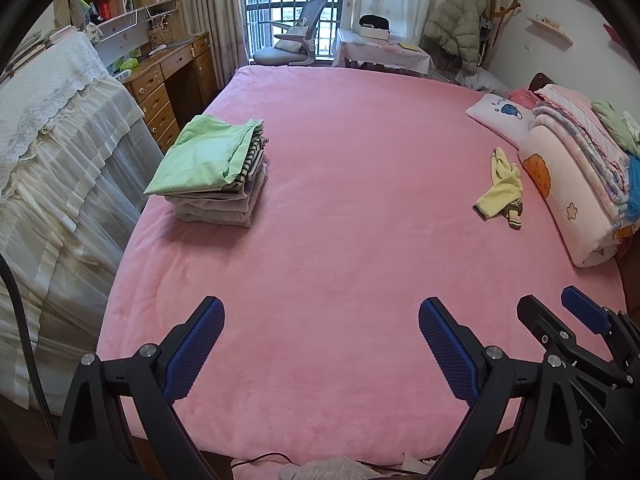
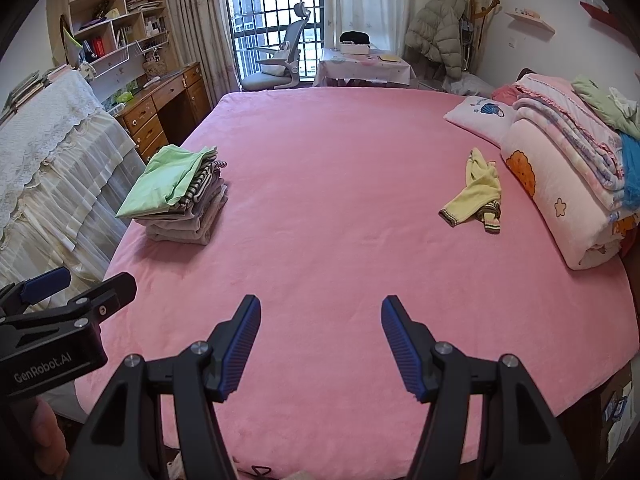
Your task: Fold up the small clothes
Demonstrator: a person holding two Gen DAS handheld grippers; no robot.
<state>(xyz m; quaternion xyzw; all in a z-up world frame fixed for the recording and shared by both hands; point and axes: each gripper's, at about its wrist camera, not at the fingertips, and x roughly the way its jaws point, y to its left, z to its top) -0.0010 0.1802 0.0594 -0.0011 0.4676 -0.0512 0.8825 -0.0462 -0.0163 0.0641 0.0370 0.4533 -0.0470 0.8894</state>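
Hovering over pink bed (image 1: 340, 200), both tongs (image 1: 320, 344) (image 2: 320, 344) apart, empty, bases cropped, yellow garment (image 1: 500, 188) crumpled.

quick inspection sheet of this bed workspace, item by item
surface: pink bed cover, smooth, mostly bare in the middle
job's things: folded stack of clothes with a green piece on top, near the left edge; small yellow garment lying crumpled and unfolded on the right
clutter: rolled pink quilt and pillow along the right side, loose clothes heaped on top
grippers: left gripper open, empty, above the near edge; right gripper open, empty, beside it
cables: thin dark cable at the near edge of the bed
surroundings: wooden desk with shelves, office chair by the barred window, small table, padded coat on a stand
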